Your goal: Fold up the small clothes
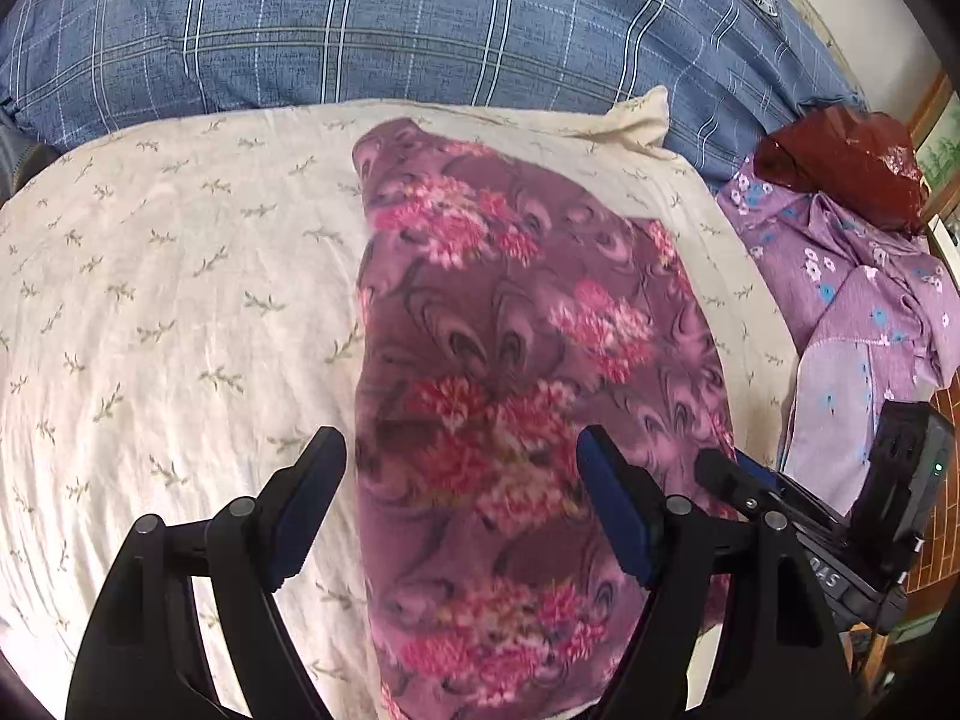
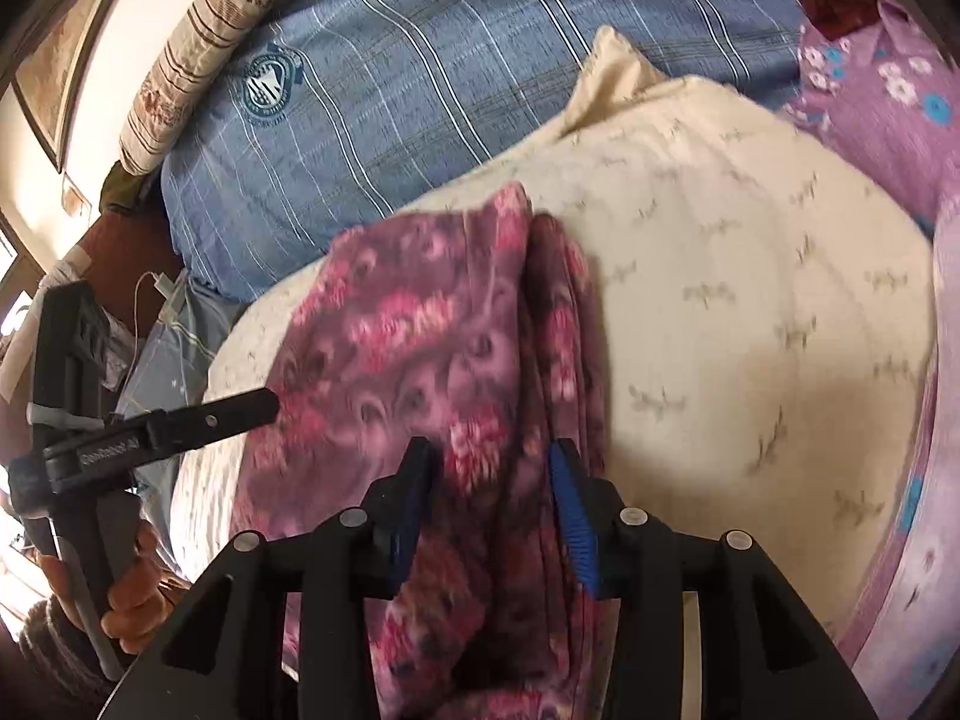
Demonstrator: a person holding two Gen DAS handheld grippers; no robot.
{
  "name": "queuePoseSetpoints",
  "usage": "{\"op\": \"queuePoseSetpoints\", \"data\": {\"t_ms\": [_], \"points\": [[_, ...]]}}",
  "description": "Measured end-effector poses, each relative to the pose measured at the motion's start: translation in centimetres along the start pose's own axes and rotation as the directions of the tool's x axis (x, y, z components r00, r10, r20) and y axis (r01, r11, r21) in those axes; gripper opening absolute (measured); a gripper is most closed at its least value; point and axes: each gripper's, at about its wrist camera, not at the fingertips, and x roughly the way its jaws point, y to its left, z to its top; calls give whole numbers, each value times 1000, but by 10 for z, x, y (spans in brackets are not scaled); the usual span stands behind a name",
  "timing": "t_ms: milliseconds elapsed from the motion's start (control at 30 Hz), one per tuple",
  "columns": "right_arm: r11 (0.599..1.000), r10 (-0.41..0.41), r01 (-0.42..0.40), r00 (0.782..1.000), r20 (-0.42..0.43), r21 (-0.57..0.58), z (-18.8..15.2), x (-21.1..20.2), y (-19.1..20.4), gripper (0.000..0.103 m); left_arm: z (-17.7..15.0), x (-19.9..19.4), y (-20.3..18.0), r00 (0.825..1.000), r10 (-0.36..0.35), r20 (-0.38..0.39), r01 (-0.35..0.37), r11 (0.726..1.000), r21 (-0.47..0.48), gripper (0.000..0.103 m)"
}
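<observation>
A purple fleece garment with pink flowers [image 1: 516, 396] lies folded lengthwise on a cream pillow [image 1: 180, 312]. My left gripper [image 1: 462, 456] is open just above the garment's near part, one finger over the pillow, one over the cloth. It also shows at the left of the right wrist view [image 2: 264, 405], its tip at the garment's edge. My right gripper [image 2: 495, 456] is open, its fingers either side of a raised fold of the same garment [image 2: 420, 348]; it shows at the garment's right edge in the left wrist view [image 1: 714, 471].
A blue plaid quilt [image 1: 420, 18] lies behind the pillow. A lilac flowered cloth [image 1: 870, 300] with a dark red item [image 1: 840, 168] on it lies to the right. A charger cable [image 2: 162, 300] lies at the left.
</observation>
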Motion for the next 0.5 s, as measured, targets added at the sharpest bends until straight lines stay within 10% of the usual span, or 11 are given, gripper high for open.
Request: {"op": "queuePoseSetpoints", "data": {"t_ms": [100, 200, 333, 500], "points": [[1000, -19, 19, 1000, -8, -15, 1, 7, 3, 40, -4, -2, -4, 1000, 20, -4, -20, 1000, 12, 79], [996, -14, 15, 1000, 10, -85, 7, -1, 18, 13, -8, -13, 1, 1000, 19, -1, -19, 1000, 1, 79], [997, 31, -23, 995, 95, -80, 6, -34, 21, 13, -19, -29, 21, 1000, -24, -4, 24, 999, -47, 80], [999, -32, 32, 999, -1, 15, -11, -11, -12, 24, -44, -5, 44, 983, -110, -148, 87, 984, -158, 80]]}}
